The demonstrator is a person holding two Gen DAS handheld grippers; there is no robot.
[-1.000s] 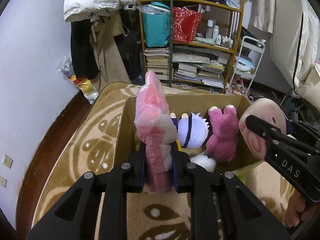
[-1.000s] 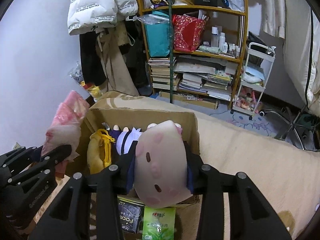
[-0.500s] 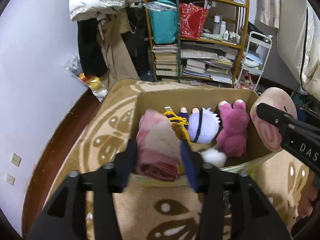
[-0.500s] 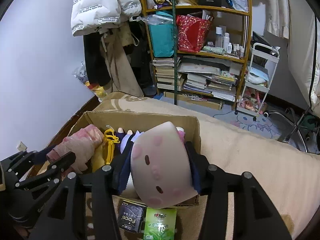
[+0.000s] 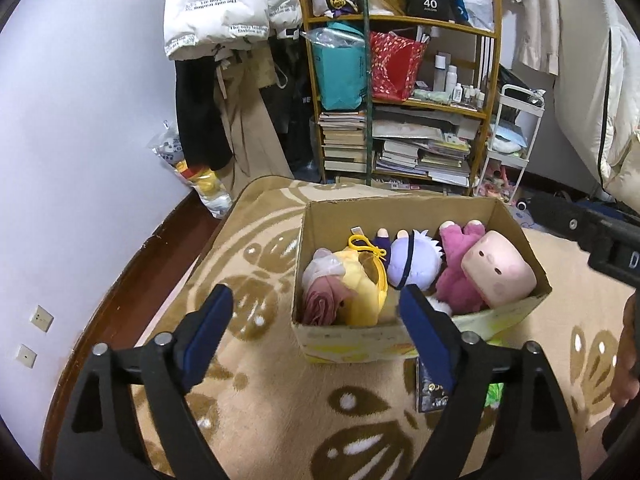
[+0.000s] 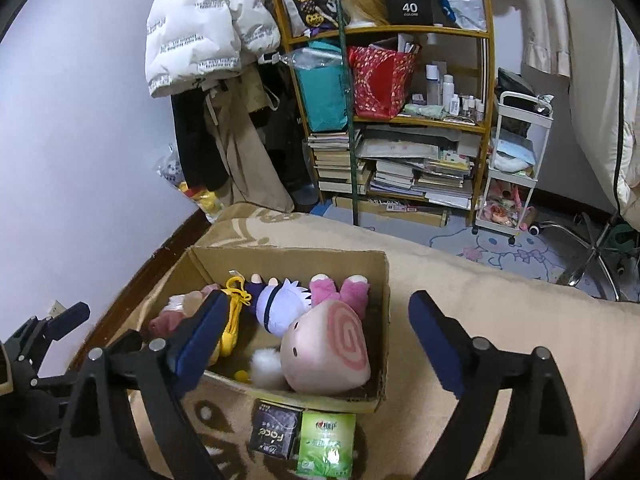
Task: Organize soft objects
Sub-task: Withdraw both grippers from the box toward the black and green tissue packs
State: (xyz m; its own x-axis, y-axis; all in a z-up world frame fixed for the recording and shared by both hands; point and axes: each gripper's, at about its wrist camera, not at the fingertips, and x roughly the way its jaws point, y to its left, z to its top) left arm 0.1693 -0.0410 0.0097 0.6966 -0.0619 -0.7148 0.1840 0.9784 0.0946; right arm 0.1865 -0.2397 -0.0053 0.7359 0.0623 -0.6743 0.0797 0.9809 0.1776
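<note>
A cardboard box (image 5: 400,216) (image 6: 292,258) stands on a beige patterned blanket. In it lie a pink wrapped bundle (image 5: 320,304) (image 6: 172,314) at the left, a yellow plush (image 5: 360,284) (image 6: 230,320), a purple-white doll (image 5: 408,262) (image 6: 280,308), a magenta plush (image 5: 456,280) (image 6: 340,292) and a pink pig-faced cushion (image 5: 498,274) (image 6: 326,352) at the right. My left gripper (image 5: 316,334) is open and empty, just before the box's near wall. My right gripper (image 6: 316,344) is open and empty above the box's near right part.
A black packet (image 6: 274,428) and a green packet (image 6: 326,444) lie on the blanket against the box's near wall. A cluttered wooden shelf (image 5: 400,80) and hung coats (image 5: 224,60) stand behind. A white cart (image 6: 516,160) and a chair base (image 6: 592,248) are at the right.
Both grippers opened and drew back. The pink bundle dropped into the box's left end and the pig-faced cushion into its right end.
</note>
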